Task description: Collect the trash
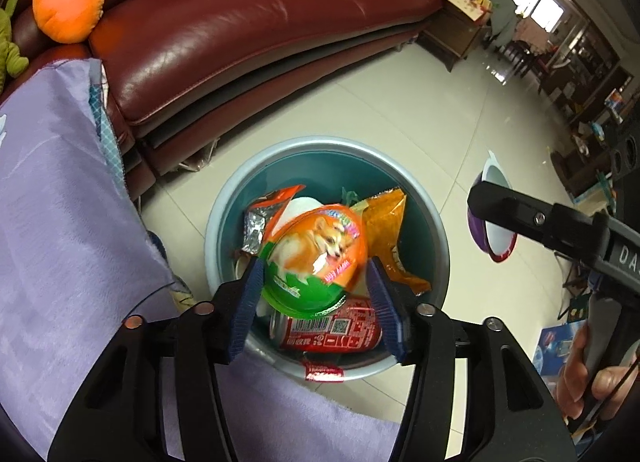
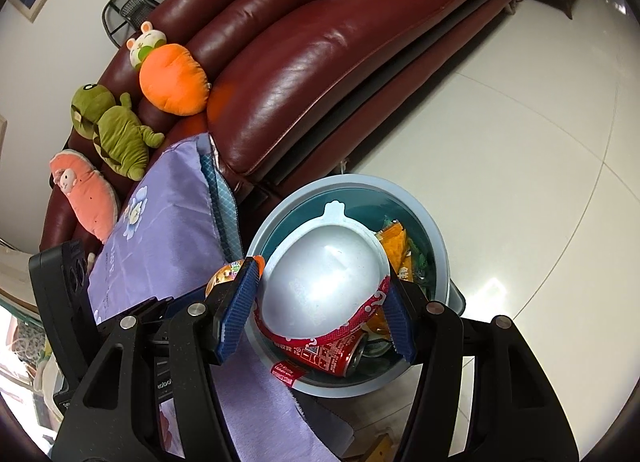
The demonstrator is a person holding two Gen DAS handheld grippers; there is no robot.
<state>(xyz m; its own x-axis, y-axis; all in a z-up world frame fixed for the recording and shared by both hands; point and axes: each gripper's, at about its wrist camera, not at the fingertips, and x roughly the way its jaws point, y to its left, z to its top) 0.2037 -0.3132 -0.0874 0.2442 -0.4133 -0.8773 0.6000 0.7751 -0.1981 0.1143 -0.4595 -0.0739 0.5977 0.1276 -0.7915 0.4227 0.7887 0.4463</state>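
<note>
The left gripper is hovering directly over the bin, and an orange-and-green dog-print capsule is sitting between its blue pads. The left pad looks to be touching the capsule's edge while the right one is standing slightly off, so the jaws appear parted and the capsule seems to be loosening rather than being squeezed.

The right gripper is also hanging over the bin, clamping a white bowl-shaped shell with a purple-red rim, its pads pressing on either side.

Inside the bin, a red soda can is lying on its side toward the near rim, with an orange snack bag and a silver foil wrapper behind it. A small red wrapper is draping over the near rim.

Both grippers are crowding the same opening. My guess is that the capsule could strike the rounded can, bounce and skip over the rim onto the floor. The shell is wide compared with the space left in the bin, so it may be perching on the pile and tipping out. The purple cloth beside the bin could also be snagging a jaw.
</note>
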